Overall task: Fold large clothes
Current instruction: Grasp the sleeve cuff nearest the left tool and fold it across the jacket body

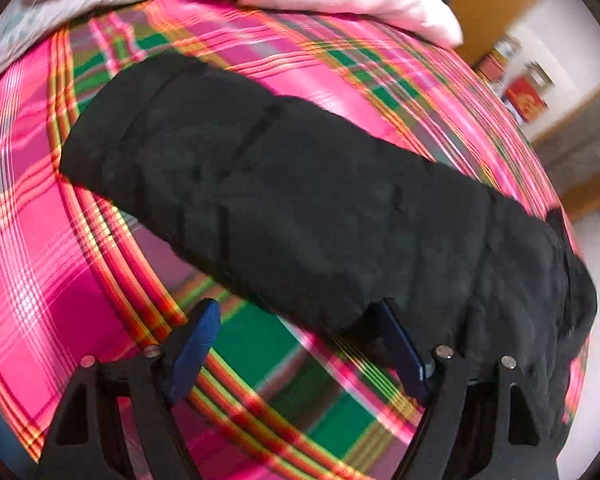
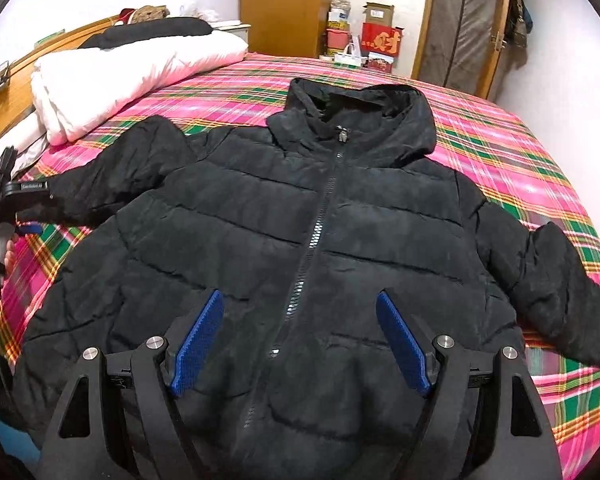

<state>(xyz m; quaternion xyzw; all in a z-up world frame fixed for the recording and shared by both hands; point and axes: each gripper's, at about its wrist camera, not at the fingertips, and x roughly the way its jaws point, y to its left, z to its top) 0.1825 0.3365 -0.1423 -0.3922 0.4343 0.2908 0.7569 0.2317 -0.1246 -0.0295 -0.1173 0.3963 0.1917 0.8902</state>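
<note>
Black quilted hooded puffer jacket (image 2: pixel 300 240) lies front-up, zipped, across the near part of the pink-and-green plaid bed cover (image 2: pixel 520 152), hood toward the far edge, hem at the near edge. One sleeve (image 2: pixel 116 172) reaches toward the left edge, the other sleeve (image 2: pixel 560 280) toward the right edge. Folded white-pink duvet (image 2: pixel 120 80) sits at the far left corner, against the wooden headboard (image 2: pixel 16 92). Left gripper (image 2: pixel 24 228) is at the left sleeve's cuff; right gripper (image 2: pixel 300 340) is over the jacket's lower front.
</note>
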